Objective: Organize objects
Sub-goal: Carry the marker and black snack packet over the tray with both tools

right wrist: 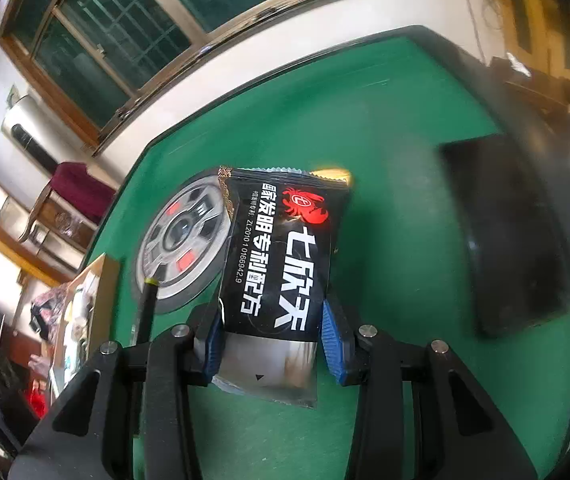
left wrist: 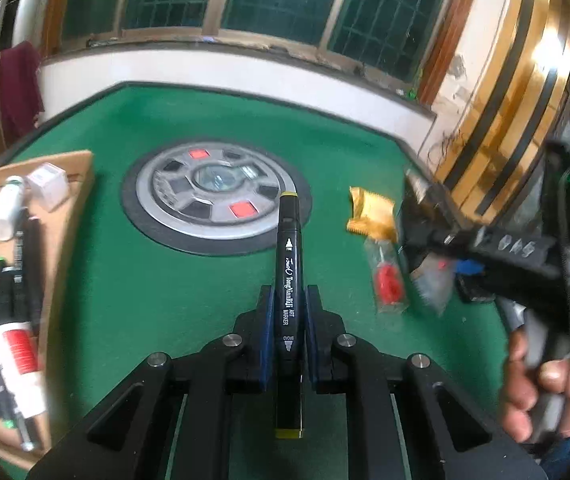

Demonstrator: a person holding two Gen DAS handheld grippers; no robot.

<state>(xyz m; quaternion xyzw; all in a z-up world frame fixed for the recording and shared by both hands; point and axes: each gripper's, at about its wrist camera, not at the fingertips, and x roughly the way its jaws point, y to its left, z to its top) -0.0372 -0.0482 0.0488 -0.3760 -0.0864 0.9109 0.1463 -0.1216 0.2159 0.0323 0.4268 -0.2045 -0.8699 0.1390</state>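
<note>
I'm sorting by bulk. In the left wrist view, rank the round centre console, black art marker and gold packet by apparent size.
1. Round centre console, largest.
2. Black art marker; it sits near the lens in the left gripper, so it looks inflated.
3. Gold packet, smallest.

The table (left wrist: 157, 288) is covered in green felt, with a round grey hub (left wrist: 215, 196) with red squares set in its middle. On the felt lie a cardboard tray (left wrist: 73, 208) of pens and tubes, a gold packet (left wrist: 373, 216), a clear packet with red contents (left wrist: 389, 284) and a flat black box (right wrist: 513, 232).
</note>
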